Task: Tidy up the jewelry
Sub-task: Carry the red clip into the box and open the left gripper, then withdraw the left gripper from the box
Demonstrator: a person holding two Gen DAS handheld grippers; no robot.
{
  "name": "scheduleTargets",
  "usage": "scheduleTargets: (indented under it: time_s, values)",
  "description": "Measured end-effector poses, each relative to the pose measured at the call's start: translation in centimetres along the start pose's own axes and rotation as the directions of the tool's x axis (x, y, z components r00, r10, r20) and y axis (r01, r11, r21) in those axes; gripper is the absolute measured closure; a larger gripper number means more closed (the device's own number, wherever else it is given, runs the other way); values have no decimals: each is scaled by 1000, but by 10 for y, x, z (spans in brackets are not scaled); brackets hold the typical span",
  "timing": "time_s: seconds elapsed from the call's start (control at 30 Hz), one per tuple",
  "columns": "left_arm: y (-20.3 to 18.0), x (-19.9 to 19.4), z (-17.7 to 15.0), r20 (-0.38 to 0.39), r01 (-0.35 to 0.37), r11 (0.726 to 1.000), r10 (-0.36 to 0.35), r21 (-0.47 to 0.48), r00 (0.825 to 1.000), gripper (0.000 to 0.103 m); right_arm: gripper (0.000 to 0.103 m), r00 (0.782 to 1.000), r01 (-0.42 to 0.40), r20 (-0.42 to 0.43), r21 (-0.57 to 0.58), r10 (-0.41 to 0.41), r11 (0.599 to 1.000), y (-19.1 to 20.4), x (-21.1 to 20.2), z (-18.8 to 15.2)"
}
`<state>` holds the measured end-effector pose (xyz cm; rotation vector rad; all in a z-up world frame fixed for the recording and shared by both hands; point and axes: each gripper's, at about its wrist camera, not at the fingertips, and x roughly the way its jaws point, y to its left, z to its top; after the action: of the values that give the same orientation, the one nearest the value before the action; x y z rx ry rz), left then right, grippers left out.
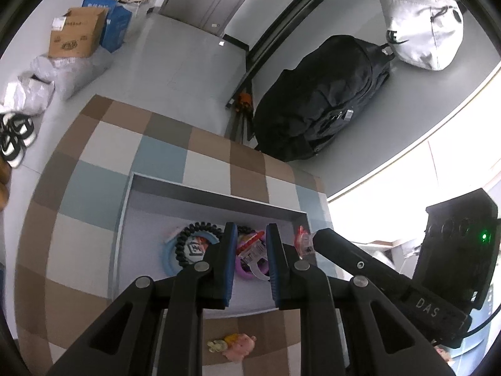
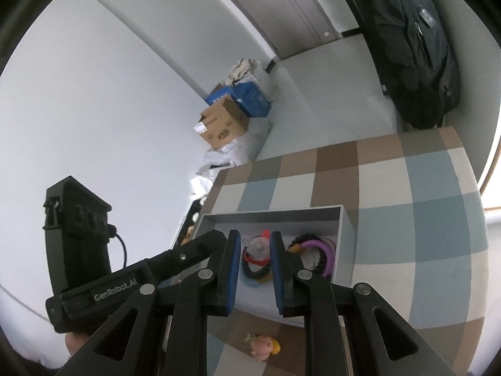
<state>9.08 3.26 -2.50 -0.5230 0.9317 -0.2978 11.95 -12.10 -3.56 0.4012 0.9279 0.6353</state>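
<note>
Left wrist view
- Surface: a table (image 1: 94, 188) in brown, white and blue checks, with an open grey tray (image 1: 219, 195) on it.
- Room: pale floor; a black backpack (image 1: 325, 100) and a white bag (image 1: 419, 25) by the wall; a cardboard box (image 1: 78, 34) and a blue box (image 1: 117, 25) near the door.
- Jewelry: a black beaded bracelet (image 1: 183, 244), a blue ring (image 1: 167, 258) and a purple bangle (image 1: 247, 275) lay in the tray. A pink charm (image 1: 239, 346) lay outside it, on the table's near side.
- Left gripper (image 1: 250, 235): fingers drawn close over the tray, pinching nothing.
- Writing: "DAS" on the other tool's body.

Right wrist view
- Right gripper (image 2: 256, 241): fingers pinched a red-and-clear piece (image 2: 258, 246) above the tray.
- Writing: "GenRobot.AI" on the left tool; the cardboard box's print was unreadable.
</note>
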Motion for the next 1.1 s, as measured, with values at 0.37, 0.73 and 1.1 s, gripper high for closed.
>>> scheduleTargets:
  time_s: [0.37, 0.73, 1.1]
  values:
    - [2, 10, 2, -34, -5, 1000, 4, -21, 999, 89, 85, 999, 14, -34, 52, -13, 999, -15, 8, 1]
    - [6, 6, 5, -33, 68, 995, -71, -77, 997, 58, 81, 1000, -3, -1, 56, 3, 998, -12, 0, 2]
    - [7, 0, 4, -36, 108, 988, -113, -109, 993, 27, 15, 994, -21, 105, 101, 10, 995, -22, -27, 6]
